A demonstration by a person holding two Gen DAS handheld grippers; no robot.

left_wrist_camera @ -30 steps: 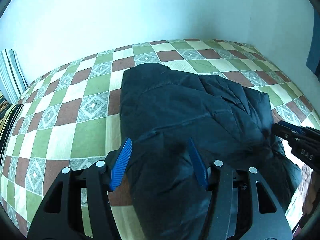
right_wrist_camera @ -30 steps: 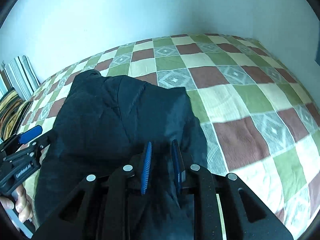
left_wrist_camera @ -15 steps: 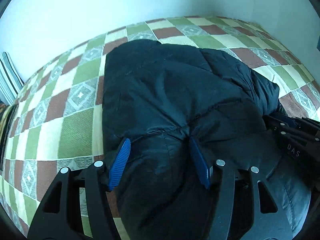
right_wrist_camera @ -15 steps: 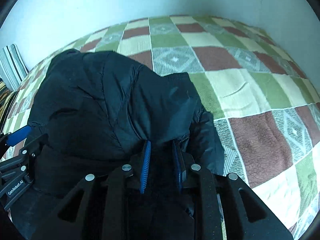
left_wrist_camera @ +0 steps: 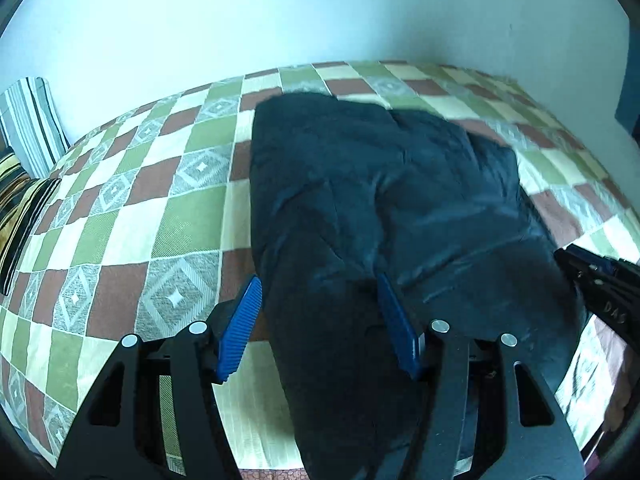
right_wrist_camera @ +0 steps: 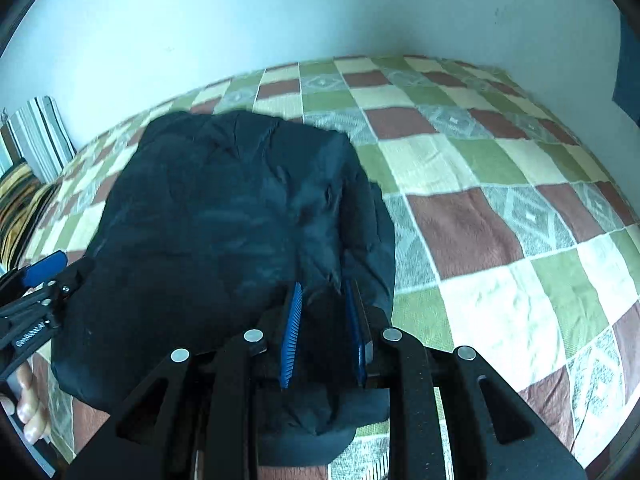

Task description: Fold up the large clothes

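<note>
Coat: my big dark coat lies bunched on the checked bed cover.
Left gripper: I squeeze a thick fold of coat.
Right gripper: I pinch the coat's edge.
Boxes or bins: I see none.

A checked bedspread in green, cream, brown and grey diamond squares covers the bed in front of me. Far left, a striped pillow leans against the pale wall, with a dark gold-striped cushion just nearer.
</note>
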